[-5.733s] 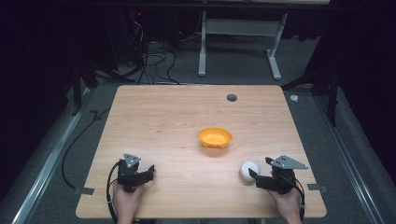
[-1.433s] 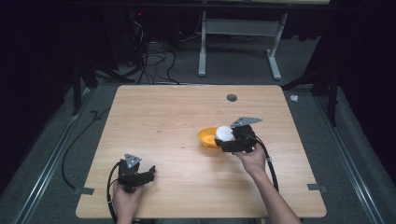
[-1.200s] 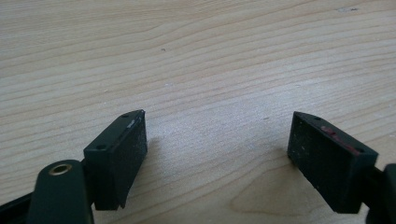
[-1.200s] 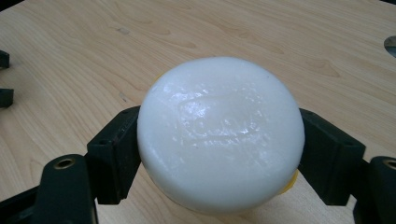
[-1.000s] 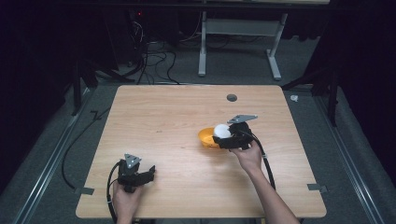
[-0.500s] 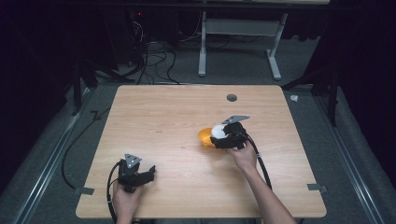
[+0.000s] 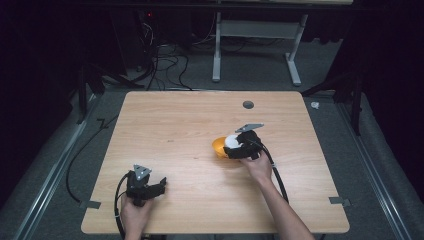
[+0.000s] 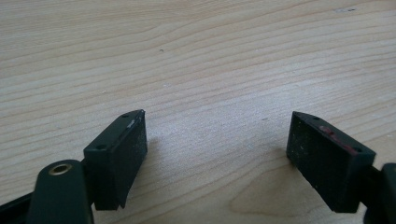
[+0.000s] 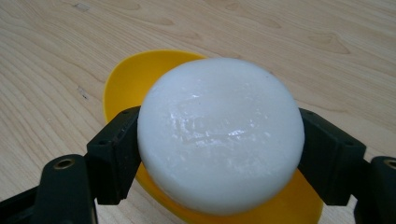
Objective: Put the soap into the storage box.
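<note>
Two tools: one in each hand, well apart on the wooden desk (image 7: 180, 125).
Right tool (image 9: 219, 149): pinching a white puck (image 9: 219, 135) — each black jaw presses flat against one side of it.
White puck: sits squarely between the jaws, its broad glossy face toward the camera in the right gripper view; in the high view it shows as a white spot (image 7: 231, 141) at the front of the tool (image 7: 239, 146).
Yellow bowl (image 9: 135, 79): directly beneath and behind the puck, its rim reaching out past the left jaw; whether the puck touches the bowl cannot be told.
Bowl on the desk: right of centre (image 7: 218, 147), the tool above it.
Left tool (image 8: 215, 154): jaws spread wide, bare wood grain between them — low by the desk's near-left edge (image 7: 145, 186).
Right hand (image 7: 258, 165): behind its tool, forearm coming in from the near edge.
</note>
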A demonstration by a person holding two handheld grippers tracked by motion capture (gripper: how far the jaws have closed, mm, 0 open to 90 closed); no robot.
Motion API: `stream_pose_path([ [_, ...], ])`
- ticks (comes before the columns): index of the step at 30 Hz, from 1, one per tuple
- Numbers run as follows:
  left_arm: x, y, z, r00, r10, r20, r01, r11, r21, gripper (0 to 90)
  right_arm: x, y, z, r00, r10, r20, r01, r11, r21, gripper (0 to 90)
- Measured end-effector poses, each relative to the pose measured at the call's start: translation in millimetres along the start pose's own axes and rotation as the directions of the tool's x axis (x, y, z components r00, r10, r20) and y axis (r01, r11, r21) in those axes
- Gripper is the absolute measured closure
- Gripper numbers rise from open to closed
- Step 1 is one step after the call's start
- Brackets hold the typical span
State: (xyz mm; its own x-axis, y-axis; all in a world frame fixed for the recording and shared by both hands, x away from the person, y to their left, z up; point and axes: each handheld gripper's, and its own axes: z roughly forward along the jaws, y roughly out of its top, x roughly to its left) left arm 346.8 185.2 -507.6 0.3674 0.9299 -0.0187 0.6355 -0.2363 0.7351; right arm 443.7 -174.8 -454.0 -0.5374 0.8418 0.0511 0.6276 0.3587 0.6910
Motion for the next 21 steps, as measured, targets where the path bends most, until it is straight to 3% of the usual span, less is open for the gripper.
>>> stream_pose_path([
  [7, -0.2, 0.0, 0.1, 1.0, 0.001, 0.0, -0.001, 1.0, -0.001, 20.7, -2.0, -1.1, 4.0, 1.0, 0.004, -0.005, -0.004, 1.0, 0.004, 22.8],
  [13, -0.2, -0.1, 0.1, 1.0, 0.001, 0.0, -0.001, 1.0, -0.001, 20.7, -1.7, 2.3, -8.3, 0.9999, 0.009, -0.01, -0.01, 0.9982, -0.059, 26.2],
  [21, -0.3, -0.1, 0.1, 1.0, 0.001, 0.0, -0.001, 1.0, -0.001, 20.6, -4.7, 1.2, -14.3, 0.9996, 0.011, -0.026, -0.013, 0.9969, -0.077, 26.4],
])
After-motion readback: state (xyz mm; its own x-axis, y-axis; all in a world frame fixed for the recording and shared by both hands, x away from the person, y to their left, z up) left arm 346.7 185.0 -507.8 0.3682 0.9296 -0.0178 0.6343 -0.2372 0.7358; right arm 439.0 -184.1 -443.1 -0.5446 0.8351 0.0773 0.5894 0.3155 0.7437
